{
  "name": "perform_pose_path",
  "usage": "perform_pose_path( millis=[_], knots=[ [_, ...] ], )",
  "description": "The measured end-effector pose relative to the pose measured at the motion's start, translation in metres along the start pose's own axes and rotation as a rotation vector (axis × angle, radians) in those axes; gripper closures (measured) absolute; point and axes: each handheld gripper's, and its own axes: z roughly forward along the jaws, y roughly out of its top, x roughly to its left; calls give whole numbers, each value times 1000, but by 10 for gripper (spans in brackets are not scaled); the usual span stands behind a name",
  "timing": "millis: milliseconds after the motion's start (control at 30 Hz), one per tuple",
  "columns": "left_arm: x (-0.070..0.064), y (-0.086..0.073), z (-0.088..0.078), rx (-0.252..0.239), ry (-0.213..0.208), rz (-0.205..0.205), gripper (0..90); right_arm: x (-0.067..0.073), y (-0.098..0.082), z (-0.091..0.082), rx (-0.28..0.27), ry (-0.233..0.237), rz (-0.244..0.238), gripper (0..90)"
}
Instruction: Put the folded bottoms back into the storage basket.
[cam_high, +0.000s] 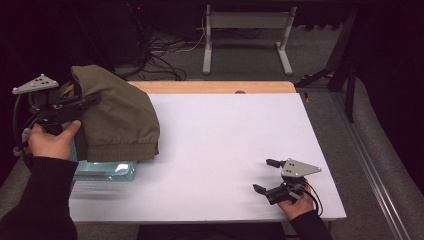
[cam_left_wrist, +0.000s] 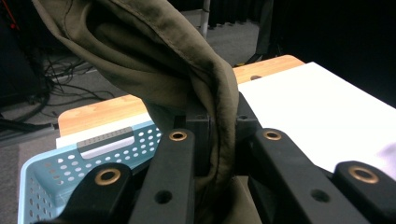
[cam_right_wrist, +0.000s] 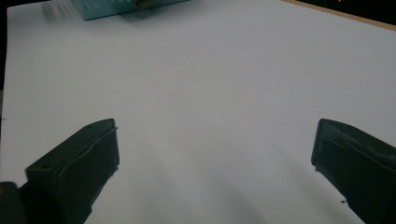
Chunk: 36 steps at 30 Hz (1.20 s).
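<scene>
Jacket held over the basket

The left gripper (cam_high: 85, 102) is clenched on the olive jacket (cam_high: 117, 117) above the blue basket (cam_high: 107, 170); the right gripper (cam_high: 265, 175) rests released on the tabletop (cam_high: 225, 140). Thin fabric could slip free and spill outside.

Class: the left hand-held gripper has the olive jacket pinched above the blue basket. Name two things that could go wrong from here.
1. The left hand-held gripper pinches only a narrow fold of the olive jacket; the cloth could slip free.
2. The jacket drapes wider than the blue basket beneath it, so it might spill over the rim or drag the basket along the table.
</scene>
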Motion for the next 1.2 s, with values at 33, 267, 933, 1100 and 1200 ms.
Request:
perform_pose_path(
  millis=[33,267,933,1100,1200],
  knots=[
    [1,0,1,3,-5,-1,827,0,0,0,0,0,1,14],
    [8,5,13,31,-8,19,825,0,0,0,2,-2,1,14],
    [59,-8,21,137,51,-68,814,0,0,0,3,-4,-1,14],
    [68,-12,26,170,61,-69,809,0,0,0,3,-4,-2,14],
    [73,-15,28,187,69,-80,806,0,0,0,2,-2,-1,14]
  ],
)
